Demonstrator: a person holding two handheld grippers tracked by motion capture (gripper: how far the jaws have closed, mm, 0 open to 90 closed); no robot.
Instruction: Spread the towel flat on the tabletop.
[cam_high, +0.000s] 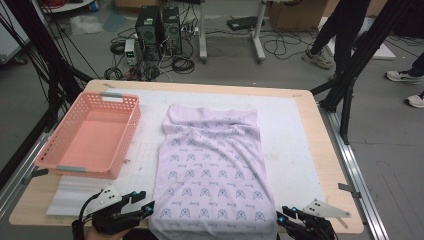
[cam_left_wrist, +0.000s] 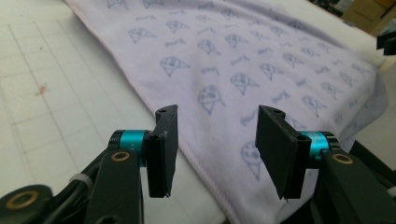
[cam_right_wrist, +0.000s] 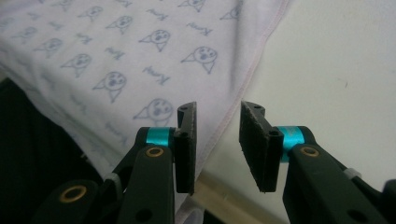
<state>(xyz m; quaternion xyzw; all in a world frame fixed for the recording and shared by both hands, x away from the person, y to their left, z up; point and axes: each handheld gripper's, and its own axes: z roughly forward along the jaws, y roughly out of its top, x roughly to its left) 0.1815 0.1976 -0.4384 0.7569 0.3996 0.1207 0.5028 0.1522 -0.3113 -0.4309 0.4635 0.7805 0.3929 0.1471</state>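
the left gripper (cam_high: 145, 200) sits at the near left, held in a hand (cam_high: 102, 231) that comes in from the bottom edge; its two black jaws point right and stand apart with nothing clamped between the pads. the right gripper (cam_high: 281, 216) sits low at the near right, jaws pointing left, parted by a narrower gap, also gripping nothing.

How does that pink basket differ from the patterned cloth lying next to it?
The pink plastic lattice basket is stiff, with raised perforated walls; the pale lilac cloth printed with small blue figures is soft, flat and slightly wrinkled. The basket sits wholly on the table's left side; the cloth lies in the middle, its near edge hanging over the table's front. The basket is plain-coloured, the cloth patterned. Both rest on the white gridded mat.
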